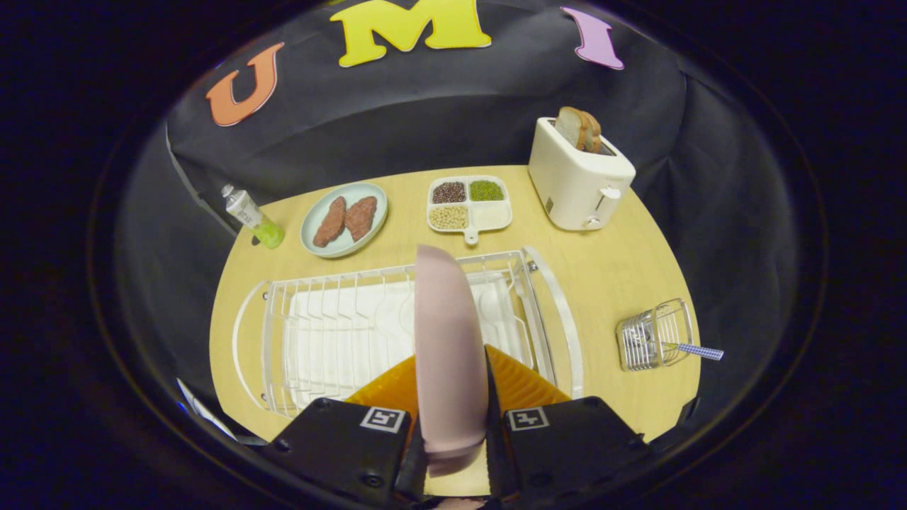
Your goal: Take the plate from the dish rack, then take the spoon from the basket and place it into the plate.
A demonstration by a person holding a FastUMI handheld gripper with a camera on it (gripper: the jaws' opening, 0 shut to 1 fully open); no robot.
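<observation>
A pale pink plate stands on edge between my two fingers, which press on its lower part; my gripper is shut on it. The plate is held above the white wire dish rack, whose slots lie just beyond and beneath it. To the right of the rack a small wire basket rests on the wooden table, with a spoon's blue chequered handle sticking out of it to the right.
Beyond the rack sit a light plate with two brown patties, a divided tray of beans, a white toaster with bread and a small bottle. Bare wooden table lies between rack and basket.
</observation>
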